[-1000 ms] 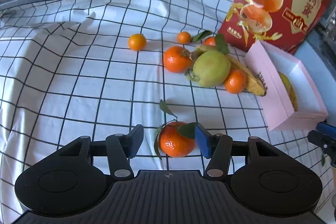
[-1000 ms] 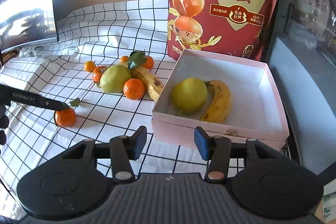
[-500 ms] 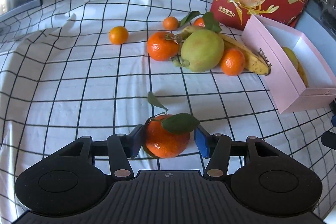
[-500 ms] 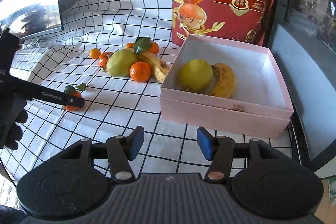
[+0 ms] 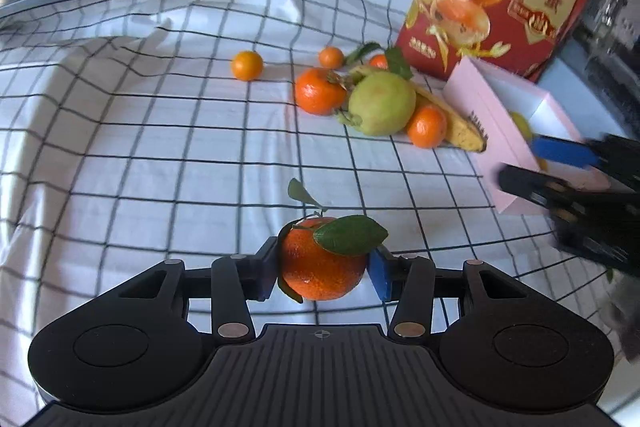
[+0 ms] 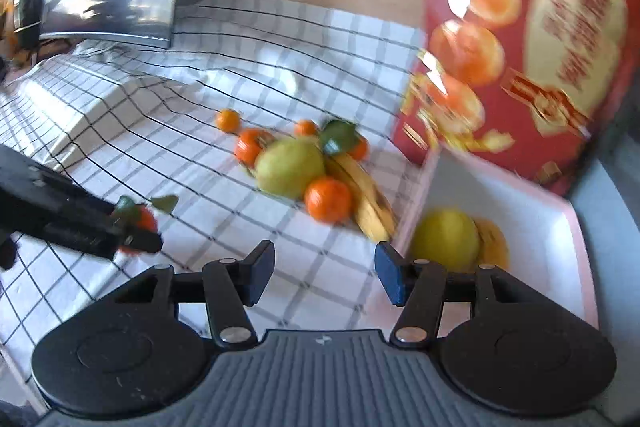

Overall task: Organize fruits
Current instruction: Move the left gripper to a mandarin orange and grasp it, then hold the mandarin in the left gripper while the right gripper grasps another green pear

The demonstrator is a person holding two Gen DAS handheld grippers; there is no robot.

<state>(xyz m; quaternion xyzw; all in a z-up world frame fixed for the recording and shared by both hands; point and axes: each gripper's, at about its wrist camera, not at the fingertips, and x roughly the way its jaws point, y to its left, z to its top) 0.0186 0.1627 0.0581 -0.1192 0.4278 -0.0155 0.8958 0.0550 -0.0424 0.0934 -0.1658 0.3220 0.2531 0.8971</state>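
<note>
Left wrist view shows the left gripper (image 5: 323, 273) in the lower middle of the frame. Its jaws are closing on a leafy mandarin (image 5: 322, 263), and both blue pads seem to touch its sides already. I judge this fruit light, with soft, loose skin, so it can bruise under a hard squeeze. The best hold is across the round middle, below the leaf, because a pad on the glossy leaf may slip.

Further up, in the middle of the frame, more fruit lies on the checked cloth (image 5: 120, 155): a small orange fruit (image 5: 247, 65) alone, then a close pile with a green pear (image 5: 382, 103), other mandarins and a banana (image 5: 456, 125).

At the right of the frame stands the pink box (image 5: 486, 107), just beside the end of the banana. In the right wrist view the pink box (image 6: 578, 247) holds a yellow round fruit (image 6: 446, 239) and one banana (image 6: 494, 243) touching it; the rest of its floor is free.

The right gripper (image 6: 324, 273) is in the lower middle of that view. Its jaws stand apart with nothing between them, above the cloth beside the near corner of the box.
</note>
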